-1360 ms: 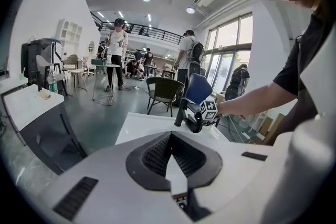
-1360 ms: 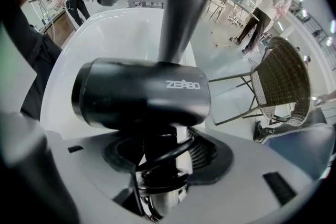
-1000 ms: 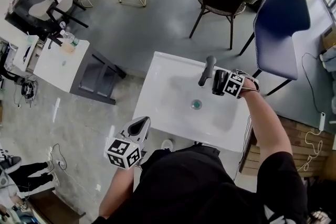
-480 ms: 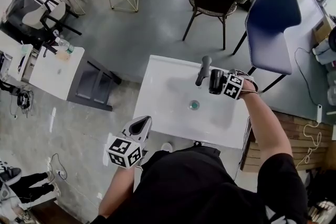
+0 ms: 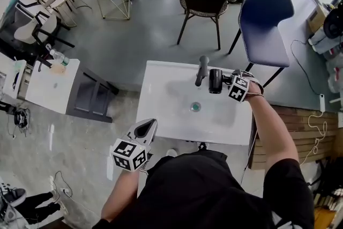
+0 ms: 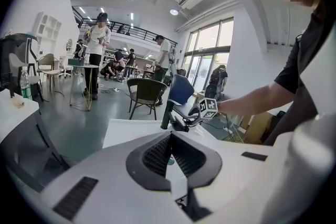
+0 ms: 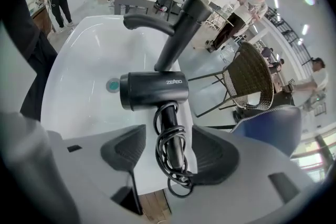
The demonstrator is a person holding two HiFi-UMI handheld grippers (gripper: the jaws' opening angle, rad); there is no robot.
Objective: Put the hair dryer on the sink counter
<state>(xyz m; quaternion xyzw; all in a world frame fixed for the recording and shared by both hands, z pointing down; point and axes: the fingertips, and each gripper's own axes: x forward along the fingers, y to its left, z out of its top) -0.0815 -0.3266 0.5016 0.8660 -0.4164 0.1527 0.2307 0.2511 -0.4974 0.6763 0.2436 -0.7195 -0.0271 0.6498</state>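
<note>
The black hair dryer [image 5: 215,81] [image 7: 155,90] lies on the white sink counter [image 5: 158,118] at its far right rim, beside the dark faucet [image 5: 202,70] [image 7: 178,34]. Its barrel points toward the basin, and its cord is wound round the handle. My right gripper [image 5: 225,82] [image 7: 167,153] hovers over that handle; its jaws have just been opening and now stand wide, the handle loose between the pads. My left gripper [image 5: 146,127] [image 6: 170,165] hangs off the sink's near left corner, shut and empty.
The basin's drain [image 5: 196,106] sits left of the dryer. A blue chair [image 5: 262,13] and a wicker chair [image 5: 201,0] stand behind the sink. A white side table [image 5: 51,86] is to the left. People stand in the far room.
The right gripper has lifted slightly above the hair dryer, which stays on the counter rim. The head view has shifted a little. The left gripper has hardly moved.
</note>
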